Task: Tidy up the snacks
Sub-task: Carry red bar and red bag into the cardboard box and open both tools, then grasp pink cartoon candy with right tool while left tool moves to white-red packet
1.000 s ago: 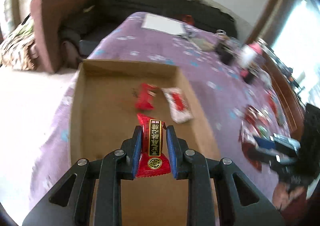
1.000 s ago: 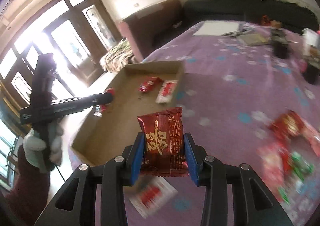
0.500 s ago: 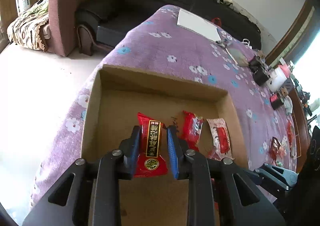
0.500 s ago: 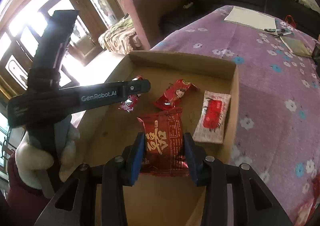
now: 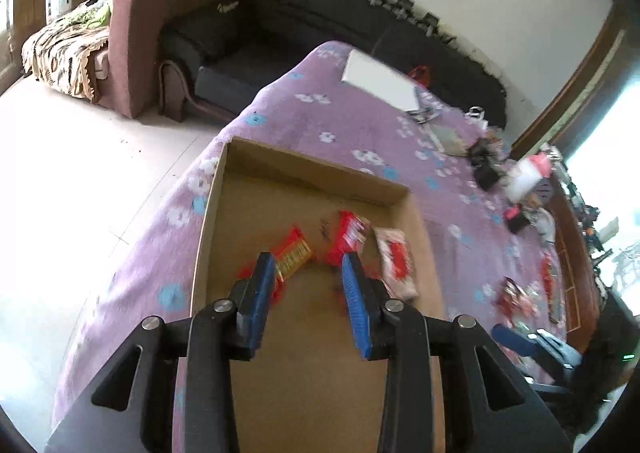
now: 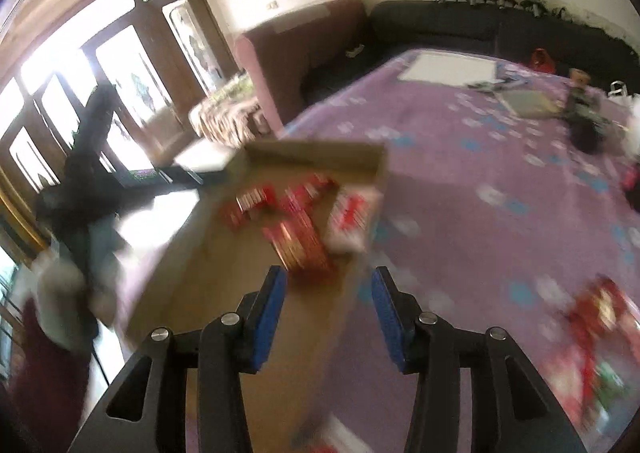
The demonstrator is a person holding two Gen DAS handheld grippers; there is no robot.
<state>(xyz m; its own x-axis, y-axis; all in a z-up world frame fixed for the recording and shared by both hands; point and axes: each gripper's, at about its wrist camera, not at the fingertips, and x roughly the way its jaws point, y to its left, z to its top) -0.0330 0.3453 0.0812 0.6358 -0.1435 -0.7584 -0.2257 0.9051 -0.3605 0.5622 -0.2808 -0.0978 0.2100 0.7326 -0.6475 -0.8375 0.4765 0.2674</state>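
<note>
A shallow cardboard box [image 5: 304,173] [image 6: 312,153] sits on the purple flowered tablecloth [image 5: 352,125]. Inside lie a red-and-gold snack packet [image 5: 294,255], a red packet [image 5: 350,235] and a white-and-red packet [image 5: 396,263]. In the blurred right wrist view a dark red packet [image 6: 300,245] lies in the box beside the white-and-red packet [image 6: 350,219]. My left gripper [image 5: 308,265] is open and empty over the box. My right gripper [image 6: 329,279] is open and empty above the box's near right edge.
More loose snacks [image 5: 516,295] [image 6: 596,309] lie on the cloth to the right. White paper [image 5: 380,79], small dark items [image 5: 486,169] and a bottle [image 5: 528,173] sit at the far end. A sofa [image 5: 168,25] stands beyond the table. The left gripper's body [image 6: 100,173] is at left.
Both grippers opened and let go of their packets, which now lie in the box. Both have pulled back and up from the box; the right view swings right.
</note>
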